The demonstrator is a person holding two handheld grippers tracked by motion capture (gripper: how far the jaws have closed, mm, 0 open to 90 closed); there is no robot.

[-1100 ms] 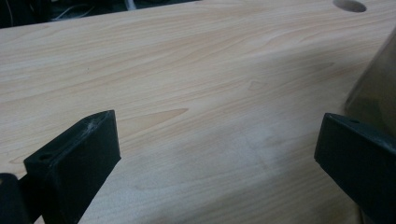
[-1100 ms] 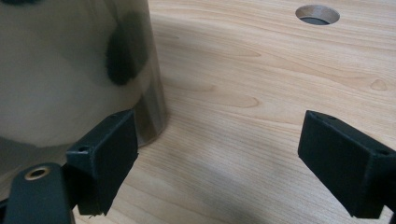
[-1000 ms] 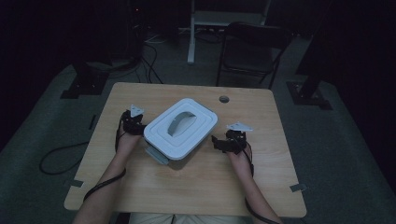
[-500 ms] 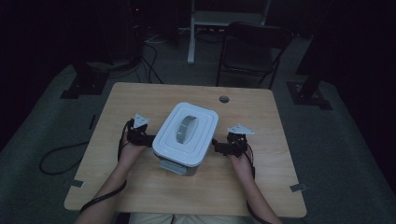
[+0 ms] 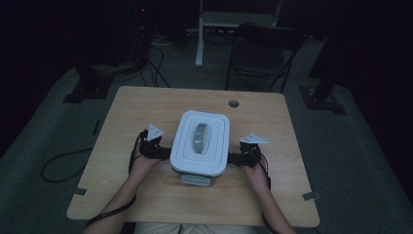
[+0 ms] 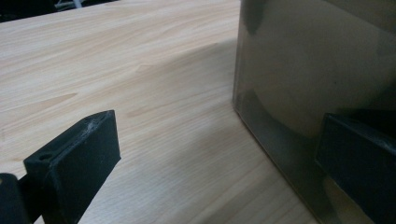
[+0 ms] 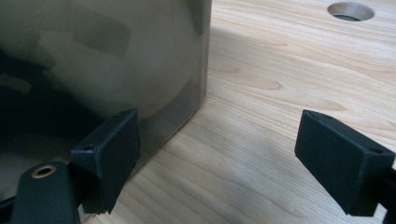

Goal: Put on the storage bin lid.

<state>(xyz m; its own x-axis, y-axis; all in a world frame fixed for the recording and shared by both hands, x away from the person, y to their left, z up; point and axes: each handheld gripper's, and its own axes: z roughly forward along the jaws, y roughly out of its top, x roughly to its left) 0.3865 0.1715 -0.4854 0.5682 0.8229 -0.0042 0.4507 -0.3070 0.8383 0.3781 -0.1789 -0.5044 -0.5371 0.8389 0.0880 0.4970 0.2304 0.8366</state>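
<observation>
Big box [image 5: 199, 165] with a white lid [image 5: 200, 140] sitting in the middle of the wooden tabletop [image 5: 146, 105], a bit nearer the person's edge. Grey handle [image 5: 199, 138] lying along the middle of the lid. Left gripper [image 5: 165, 153] right up against the left side of the box, held in the left hand [image 5: 143, 163]. Right gripper [image 5: 233, 159] right up against the right side of the box, held in the right hand [image 5: 253, 168]. One on each side, box in between. In the left gripper view, left gripper [image 6: 219, 158] with jaws wide apart, holding nothing between them. One jaw out over the bare tabletop [image 6: 116, 70], the other jaw close against the smooth side wall of the box [image 6: 317, 60], near its bottom corner. Cannot tell if that jaw is really touching the wall or just beside it. In the right gripper view, right gripper [image 7: 219, 161] with jaws wide apart too, nothing pinched. One jaw in front of the shiny wall of the box [image 7: 102, 51], low down by its corner, the other jaw over bare wood. Round hole [image 7: 350, 10] in the tabletop farther off, also seen in the high view behind the box. Dark chair [image 5: 263, 53] standing on the floor past the far edge.
</observation>
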